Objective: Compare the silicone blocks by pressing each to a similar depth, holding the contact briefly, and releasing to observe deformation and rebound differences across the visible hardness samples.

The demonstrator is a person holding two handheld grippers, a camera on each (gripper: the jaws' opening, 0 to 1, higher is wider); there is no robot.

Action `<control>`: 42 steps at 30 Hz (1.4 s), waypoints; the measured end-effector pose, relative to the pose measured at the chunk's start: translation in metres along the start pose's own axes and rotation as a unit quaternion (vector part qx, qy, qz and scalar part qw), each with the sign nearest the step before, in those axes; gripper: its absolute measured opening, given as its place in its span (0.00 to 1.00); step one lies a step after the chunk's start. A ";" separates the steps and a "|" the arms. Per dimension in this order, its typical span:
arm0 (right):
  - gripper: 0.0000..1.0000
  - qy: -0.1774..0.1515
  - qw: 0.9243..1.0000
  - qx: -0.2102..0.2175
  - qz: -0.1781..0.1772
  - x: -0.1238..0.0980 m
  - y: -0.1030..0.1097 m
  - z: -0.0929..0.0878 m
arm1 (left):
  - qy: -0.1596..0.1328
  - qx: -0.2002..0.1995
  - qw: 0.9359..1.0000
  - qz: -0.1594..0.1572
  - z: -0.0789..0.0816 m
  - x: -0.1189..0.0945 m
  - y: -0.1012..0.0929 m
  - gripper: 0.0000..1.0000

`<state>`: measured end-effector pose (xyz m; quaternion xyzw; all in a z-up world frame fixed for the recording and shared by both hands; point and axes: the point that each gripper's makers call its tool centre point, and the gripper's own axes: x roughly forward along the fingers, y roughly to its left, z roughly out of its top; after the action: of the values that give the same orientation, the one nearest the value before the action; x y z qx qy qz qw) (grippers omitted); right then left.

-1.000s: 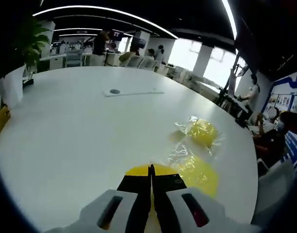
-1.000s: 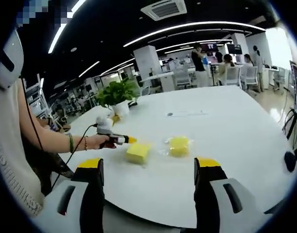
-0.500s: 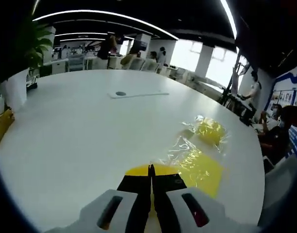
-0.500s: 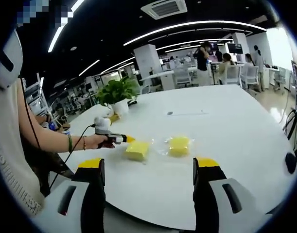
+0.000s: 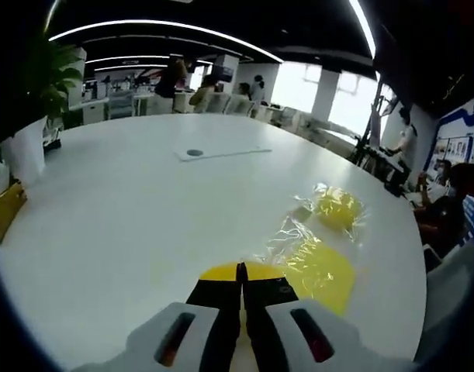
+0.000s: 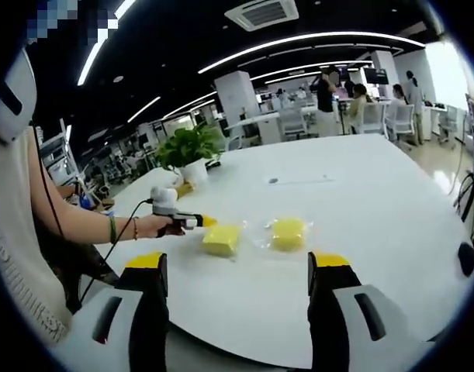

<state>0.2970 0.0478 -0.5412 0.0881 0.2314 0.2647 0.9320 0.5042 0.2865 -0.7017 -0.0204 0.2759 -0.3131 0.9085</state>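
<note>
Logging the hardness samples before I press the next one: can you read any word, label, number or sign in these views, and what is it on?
None can be read.
nearer block: no legible hardness marking on its visible faces.
farther block, in a clear wrapper: no legible label.
blue wall panel at the right of the left gripper view: pale lettering, too blurred to read.
left gripper, right gripper: no legible print.

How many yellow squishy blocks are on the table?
2. One silicone block sits just ahead of the left gripper; the other block, in clear wrap, lies to its right on the white table.
</note>
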 end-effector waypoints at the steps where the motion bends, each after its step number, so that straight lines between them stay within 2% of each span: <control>1: 0.69 0.000 1.000 0.001 0.002 0.000 0.000 -0.001 | -0.002 -0.001 1.000 0.001 0.002 -0.001 0.001 0.00; 4: 0.69 0.001 1.000 0.001 0.006 0.002 0.002 -0.002 | -0.014 0.004 1.000 0.015 0.011 -0.007 0.006 0.01; 8: 0.69 -0.001 1.000 0.002 0.012 0.004 0.003 -0.002 | -0.020 0.000 1.000 0.020 0.020 -0.016 0.007 0.11; 17: 0.69 -0.021 0.999 0.003 0.033 0.004 0.003 0.006 | -0.045 -0.012 0.999 0.018 0.035 -0.051 -0.008 0.23; 26: 0.69 -0.035 0.998 0.008 0.060 -0.002 0.005 0.009 | -0.079 -0.016 0.997 0.015 0.047 -0.097 -0.041 0.32; 35: 0.70 -0.042 0.995 -0.004 0.087 -0.003 0.012 0.010 | -0.132 -0.025 0.991 0.017 0.056 -0.155 -0.080 0.42; 37: 0.69 -0.046 0.994 -0.011 0.094 -0.002 0.015 0.010 | -0.141 -0.019 0.990 0.020 0.054 -0.170 -0.090 0.44; 42: 0.71 -0.055 0.994 -0.008 0.098 0.001 0.019 0.011 | -0.159 -0.036 0.986 0.038 0.045 -0.202 -0.104 0.54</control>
<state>0.2939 0.0642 -0.5266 0.1169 0.1677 0.3514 0.9136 0.3373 0.3141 -0.5429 -0.0919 0.1398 -0.2611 0.9507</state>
